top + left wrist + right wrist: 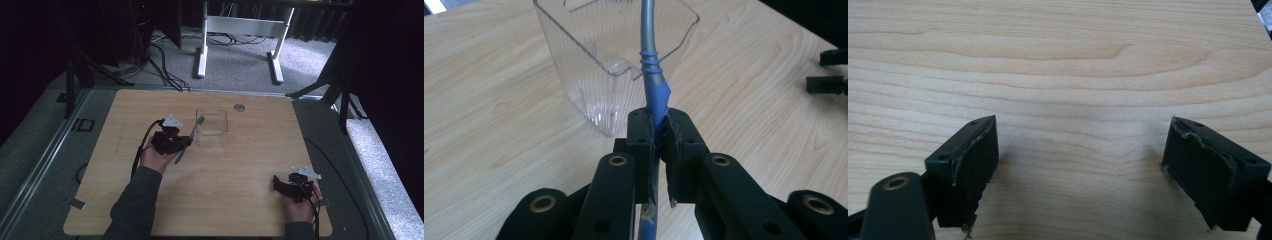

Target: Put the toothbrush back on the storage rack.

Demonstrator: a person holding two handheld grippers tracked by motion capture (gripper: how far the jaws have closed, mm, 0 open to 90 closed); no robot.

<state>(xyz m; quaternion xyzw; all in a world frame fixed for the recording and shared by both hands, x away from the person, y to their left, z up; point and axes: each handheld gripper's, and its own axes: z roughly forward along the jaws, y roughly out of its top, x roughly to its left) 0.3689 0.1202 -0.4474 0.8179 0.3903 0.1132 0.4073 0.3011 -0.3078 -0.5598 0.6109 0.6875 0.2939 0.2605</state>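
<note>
Left gripper [655,142], seen along its own black jaws in the left gripper view, pinches a toothbrush [652,85] by the blue part of its handle, the two pads pressed against it from either side low in the frame. From the grip the handle rises toward the top of the frame, blue with raised rings and then grey, and its upper length lies across the front of a clear ribbed plastic container [589,70] that stands just behind the jaws in the upper centre. In the high view the same gripper [186,143] sits left of centre, carried by a hand [156,159] whose dark sleeve [135,205] enters from the bottom edge; the toothbrush [190,137] slants up and to the right, and its bristled head reaches the left rim of the container [212,128], which stands upright at the middle of the frame. Whether the head touches the rim cannot be told. Right gripper [1080,172], in the right gripper view, has its jaws spread wide with nothing between them, only bare wood grain beneath. In the high view it [279,184] lies at the lower right of the frame, well apart from the container, with a grey three-cornered plate on top. All of this rests on a light wooden desk [240,165], which has a small round grommet [239,107] near its far edge; beyond it, at the top of the frame, a white table frame [240,30] stands on grey carpet [235,65].
</note>
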